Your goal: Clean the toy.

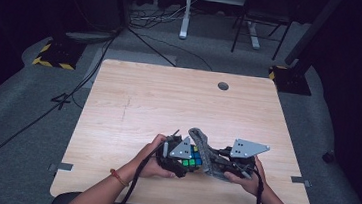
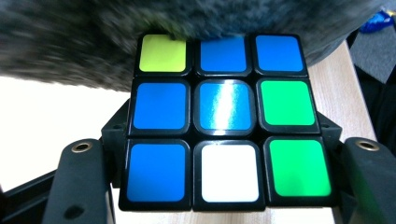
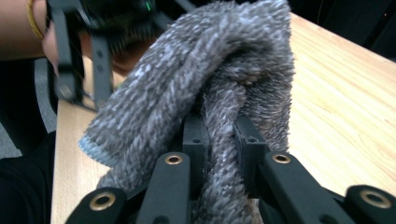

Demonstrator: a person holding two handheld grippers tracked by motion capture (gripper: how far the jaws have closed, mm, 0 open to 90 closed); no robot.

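Note:
A puzzle cube (image 1: 192, 158) with blue, green, white and yellow-green squares is held near the table's front edge. My left gripper (image 1: 183, 161) is shut on it; in the left gripper view the cube (image 2: 226, 121) sits between the two black jaws. A fuzzy grey cloth (image 1: 205, 154) lies against the cube's far side and drapes over its top edge (image 2: 140, 51). My right gripper (image 1: 223, 166) is shut on the cloth; in the right gripper view the cloth (image 3: 205, 93) is bunched and pinched between the jaws.
The wooden table (image 1: 169, 101) has a round cable hole (image 1: 223, 86) near its far edge. Beyond the table lie cables on a grey floor, desk legs and a yellow-black striped base (image 1: 55, 55).

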